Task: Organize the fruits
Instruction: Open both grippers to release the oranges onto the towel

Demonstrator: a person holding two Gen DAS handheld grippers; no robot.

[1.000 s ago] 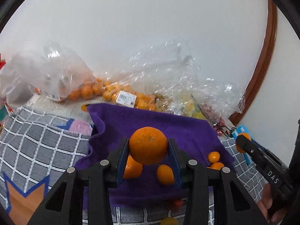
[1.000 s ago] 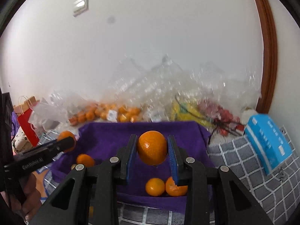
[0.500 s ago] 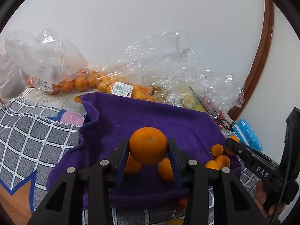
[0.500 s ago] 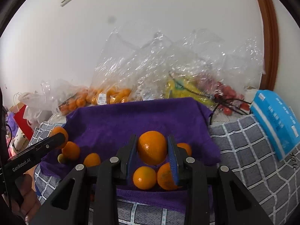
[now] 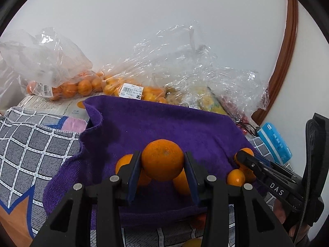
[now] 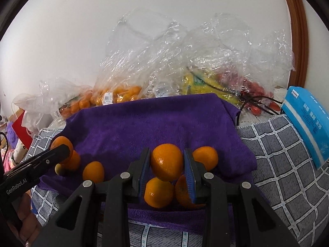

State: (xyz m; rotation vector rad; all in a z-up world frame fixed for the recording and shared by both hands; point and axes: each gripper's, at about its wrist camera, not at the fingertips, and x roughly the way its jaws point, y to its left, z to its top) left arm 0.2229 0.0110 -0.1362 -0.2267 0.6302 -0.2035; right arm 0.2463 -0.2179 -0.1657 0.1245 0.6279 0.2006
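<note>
purple towel (image 5: 164, 123): spread over the grey checked cloth (image 5: 30, 144); its far half is bare, and its far edge sits just in front of the bags.
left edge of towel: wavy and folded up in the left wrist view, with grey checked cloth beyond it.
right edge of towel: in the right wrist view it ends at the checked cloth, with a blue packet (image 6: 306, 123) further right.
far side: clear plastic bags (image 6: 185, 51) stand along the white wall (image 5: 164, 20), holding small oranges (image 5: 82, 86) on the left and yellow and red fruit on the right; they close off the far side.
left hand-held gripper (image 5: 163, 167): closed narrow on an orange (image 5: 162, 159), held between the blue pads above the near part of the towel.
near the left hand-held gripper: two loose oranges (image 5: 123, 162) lie on the towel right behind the held one.
right hand-held gripper (image 6: 166, 164): closed narrow on another orange (image 6: 167, 161), above the near right part of the towel.
under the right hand-held gripper: three loose oranges (image 6: 158, 192) lie close together on the towel, just below and beside the held one.
between the two clusters: one loose orange (image 6: 93, 171) lies by itself on the towel.
spacing: the two hand-held grippers are apart, each seen at the edge of the other's view.
</note>
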